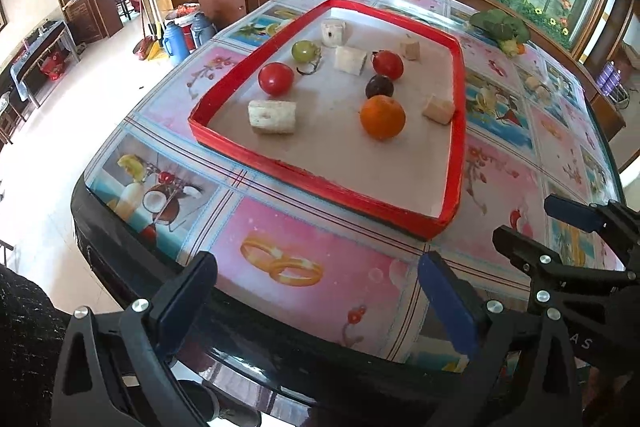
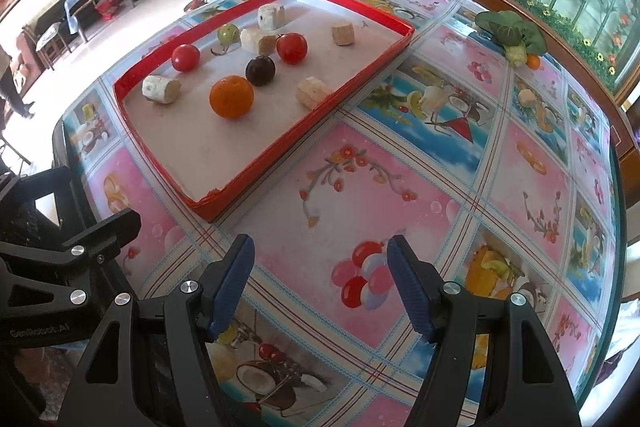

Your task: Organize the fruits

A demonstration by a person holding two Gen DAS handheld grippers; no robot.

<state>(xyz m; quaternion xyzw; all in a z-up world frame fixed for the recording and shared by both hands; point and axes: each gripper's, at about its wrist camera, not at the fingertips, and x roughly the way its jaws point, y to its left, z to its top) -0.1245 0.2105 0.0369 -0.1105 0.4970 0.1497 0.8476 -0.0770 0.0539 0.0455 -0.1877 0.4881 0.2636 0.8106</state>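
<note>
— Since both grippers hang open and empty over the bench (image 2: 400,163), why wait?
— Fruit sits gathered in the red tray (image 2: 256,163) at eleven o'clock; the orange (image 2: 231,101) lies nearest.
— Left gripper (image 1: 316,307), right gripper (image 2: 320,291): nothing held.

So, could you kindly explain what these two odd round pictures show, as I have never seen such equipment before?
There is no robot here: a person holds a two-fingered gripper in each hand, and each carries a wide-angle camera looking along its fingers. One picture comes from the left gripper, the other from the right gripper; each also catches the other at its edge. Both hang open over a table with a picture-printed cloth, holding nothing. On it sits a red-rimmed tray with an orange, two red tomatoes, a green fruit, a dark fruit and several pale chunks. A leafy vegetable lies farther off on the cloth.
</note>
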